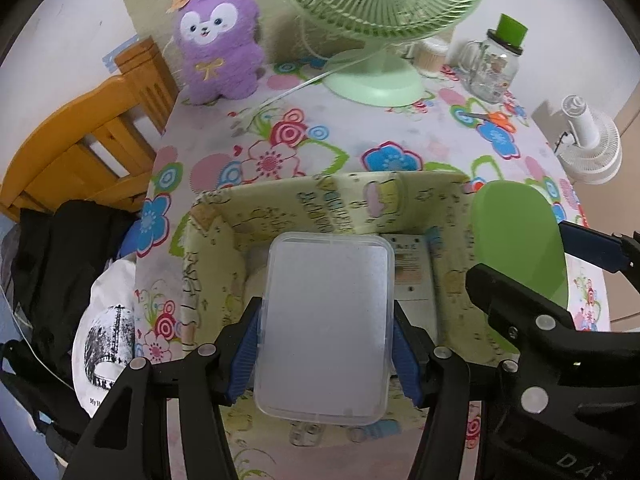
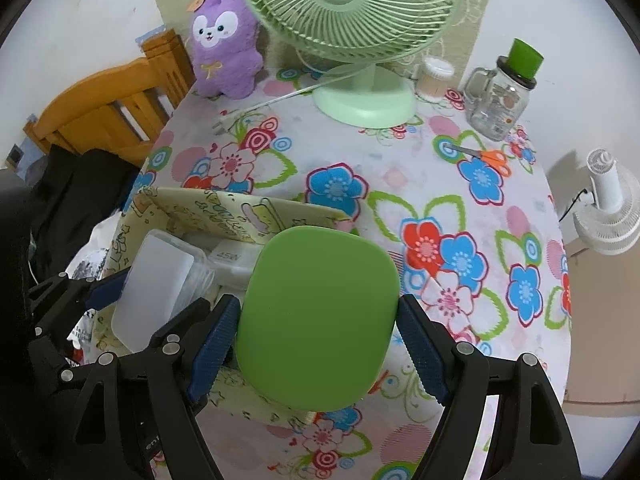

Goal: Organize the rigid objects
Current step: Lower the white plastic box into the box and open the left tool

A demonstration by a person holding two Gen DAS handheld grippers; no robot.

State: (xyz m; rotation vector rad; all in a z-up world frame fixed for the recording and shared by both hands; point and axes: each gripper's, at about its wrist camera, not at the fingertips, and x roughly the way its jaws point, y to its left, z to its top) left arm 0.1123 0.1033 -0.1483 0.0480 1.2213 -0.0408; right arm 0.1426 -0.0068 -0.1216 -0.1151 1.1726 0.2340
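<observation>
My left gripper [image 1: 325, 344] is shut on a clear plastic box [image 1: 326, 320] and holds it over the open yellow fabric storage bin [image 1: 208, 256]. A white power adapter [image 1: 412, 276] lies inside the bin. My right gripper [image 2: 318, 328] is shut on a green rounded lid [image 2: 320, 320], held at the bin's right edge [image 2: 224, 208]. The lid [image 1: 520, 240] and the right gripper's fingers [image 1: 520, 304] also show in the left wrist view. The clear box [image 2: 156, 280] shows in the right wrist view, left of the lid.
On the flowered tablecloth [image 2: 400, 184] stand a green fan [image 2: 360, 96], a purple plush toy [image 2: 226, 48], a glass jar with green cap [image 2: 504, 96], a cotton swab tub [image 2: 434, 80] and orange scissors [image 2: 486, 156]. A wooden chair [image 1: 80, 140] and bags [image 1: 60, 260] are left, a white fan [image 2: 608, 204] right.
</observation>
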